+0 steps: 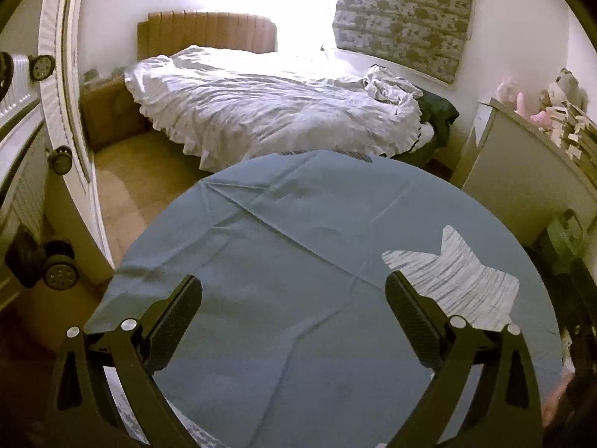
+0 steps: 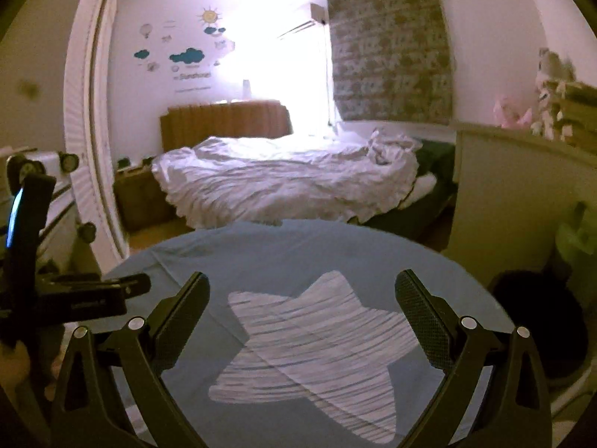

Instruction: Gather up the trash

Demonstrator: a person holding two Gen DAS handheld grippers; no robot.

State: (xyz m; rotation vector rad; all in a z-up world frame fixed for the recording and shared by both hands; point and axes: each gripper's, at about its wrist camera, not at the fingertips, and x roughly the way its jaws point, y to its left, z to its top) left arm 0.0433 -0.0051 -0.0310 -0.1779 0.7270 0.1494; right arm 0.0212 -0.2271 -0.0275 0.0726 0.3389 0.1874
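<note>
While the rumpled bed (image 1: 268,112) fills the background, the blue-clothed worktop (image 1: 283,224) carries only a striped star patch (image 2: 309,351); no trash shows. Left claw (image 1: 294,321) and right claw (image 2: 302,321) hover wide, empty, angled downward.

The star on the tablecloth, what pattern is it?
The star is white with grey streaky stripes, clearest in the right wrist view.

place: home bedroom | evidence: unmade bed (image 1: 268,100), wall stickers (image 2: 186,56), soft toys (image 1: 537,100)
</note>
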